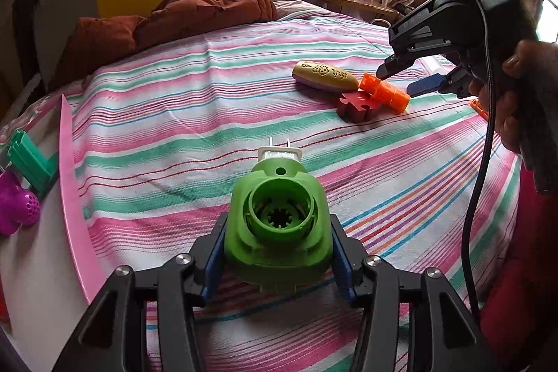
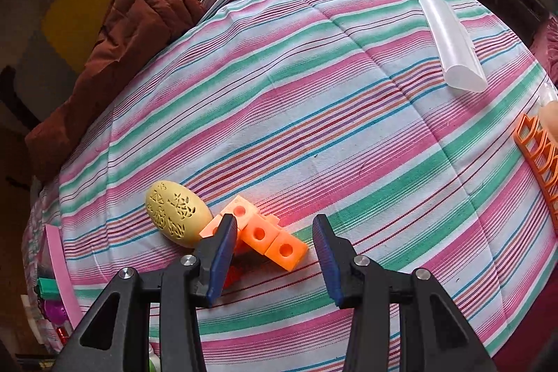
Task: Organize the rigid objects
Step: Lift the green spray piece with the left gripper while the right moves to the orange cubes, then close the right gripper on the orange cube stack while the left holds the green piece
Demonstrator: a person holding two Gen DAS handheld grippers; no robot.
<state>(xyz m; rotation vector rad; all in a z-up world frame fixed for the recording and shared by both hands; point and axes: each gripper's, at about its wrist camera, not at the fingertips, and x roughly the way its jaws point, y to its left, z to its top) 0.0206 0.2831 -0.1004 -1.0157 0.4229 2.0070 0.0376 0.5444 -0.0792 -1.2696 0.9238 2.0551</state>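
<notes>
Striped bed [image 1: 244, 86] w/ brown quilt far left. Left hand-held gripper [image 1: 279, 253] clamps green plug-in unit [image 1: 277, 222], mid-carry. Right hand-held gripper [image 2: 275, 253] spread wide over orange block piece [image 2: 268, 236] beside yellow egg [image 2: 178, 213]; next: lower, close on block.

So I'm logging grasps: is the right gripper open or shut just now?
Open. The right gripper has its jaws spread wide, empty, above the orange block piece, which lies on the striped bedspread.
</notes>
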